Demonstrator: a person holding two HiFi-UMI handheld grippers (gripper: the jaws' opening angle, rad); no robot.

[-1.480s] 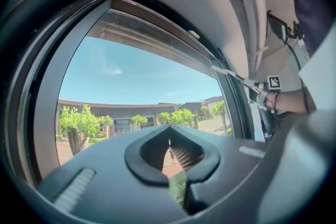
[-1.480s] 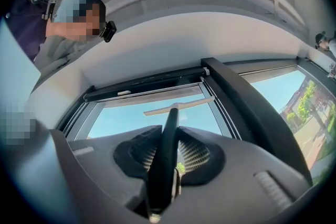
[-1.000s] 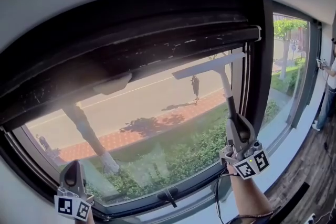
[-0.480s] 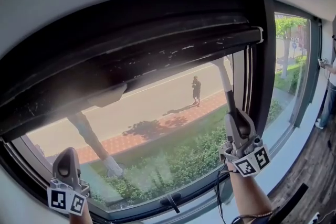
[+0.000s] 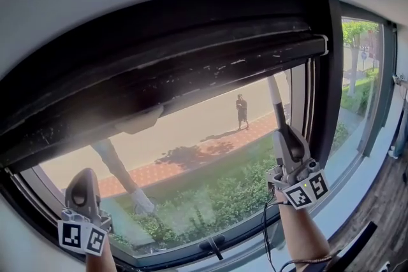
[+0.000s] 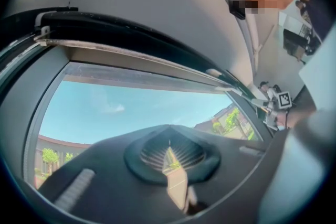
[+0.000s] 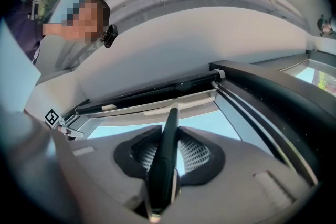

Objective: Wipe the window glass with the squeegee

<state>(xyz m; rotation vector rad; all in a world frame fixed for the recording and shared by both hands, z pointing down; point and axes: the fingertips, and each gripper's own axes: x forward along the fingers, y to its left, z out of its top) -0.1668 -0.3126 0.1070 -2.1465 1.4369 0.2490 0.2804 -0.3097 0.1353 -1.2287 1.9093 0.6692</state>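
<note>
The window glass (image 5: pixel 204 156) fills the middle of the head view under a dark rolled blind (image 5: pixel 191 67). My right gripper (image 5: pixel 288 140) is shut on the squeegee's handle (image 5: pixel 275 102), which rises along the pane's right side. In that view the blade is hidden behind the blind's lower edge. In the right gripper view the dark handle (image 7: pixel 167 149) runs up between the jaws to the pale blade (image 7: pixel 178 106), which lies across the top of the glass. My left gripper (image 5: pixel 83 185) hangs low at the left, apart from the pane, its jaws shut (image 6: pixel 170 153) on nothing.
A dark upright frame post (image 5: pixel 328 86) bounds the pane just right of the squeegee, with a second pane beyond it. A black window handle (image 5: pixel 212 244) sits on the bottom frame. A pale sill (image 5: pixel 344 200) and wooden floor (image 5: pixel 382 220) lie to the right.
The right gripper has pushed the squeegee upward; its blade, in plain sight on the glass one second ago, is now under the blind's edge. The left gripper rose slightly.
</note>
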